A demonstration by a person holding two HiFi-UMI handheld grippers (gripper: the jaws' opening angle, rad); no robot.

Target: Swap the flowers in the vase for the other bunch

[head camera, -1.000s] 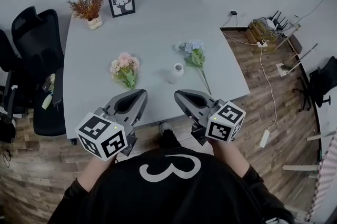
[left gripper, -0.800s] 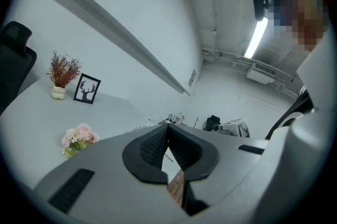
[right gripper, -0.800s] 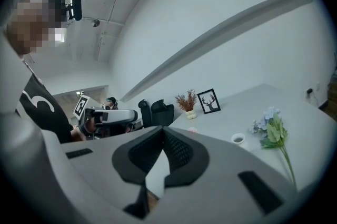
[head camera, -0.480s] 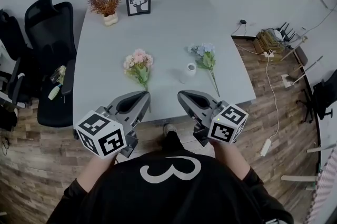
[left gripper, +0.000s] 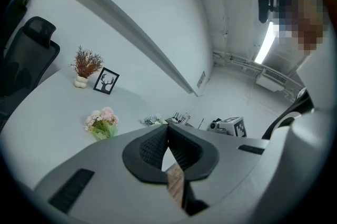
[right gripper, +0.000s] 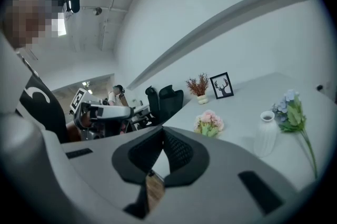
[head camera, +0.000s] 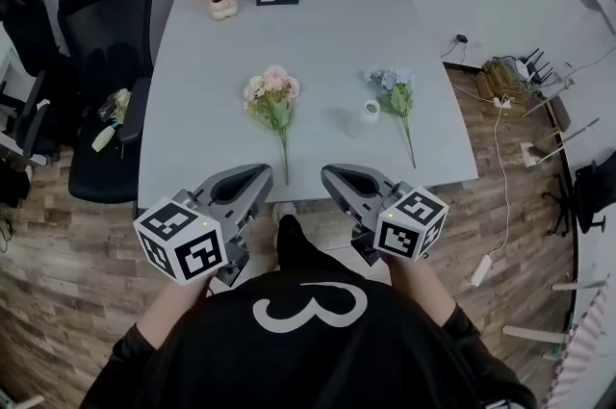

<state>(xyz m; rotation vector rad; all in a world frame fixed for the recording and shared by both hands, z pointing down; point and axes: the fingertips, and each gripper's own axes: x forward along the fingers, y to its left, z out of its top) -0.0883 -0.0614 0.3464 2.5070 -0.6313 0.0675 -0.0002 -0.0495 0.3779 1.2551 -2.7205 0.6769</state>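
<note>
The white vase (head camera: 370, 113) is standing upright on the grey table (head camera: 192, 109), right of centre. The blue bunch (head camera: 394, 89) is lying flat just to its right, seemingly not quite touching it. The pink bunch (head camera: 271, 93) is lying well to its left. The left gripper (head camera: 260, 174) and right gripper (head camera: 330, 174) are hovering at the table's near edge, well short of the flowers, each with its jaws pressed together.

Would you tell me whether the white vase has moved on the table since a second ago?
No. The white vase keeps its place between the pink bunch and the blue bunch; only the view has shifted.
</note>
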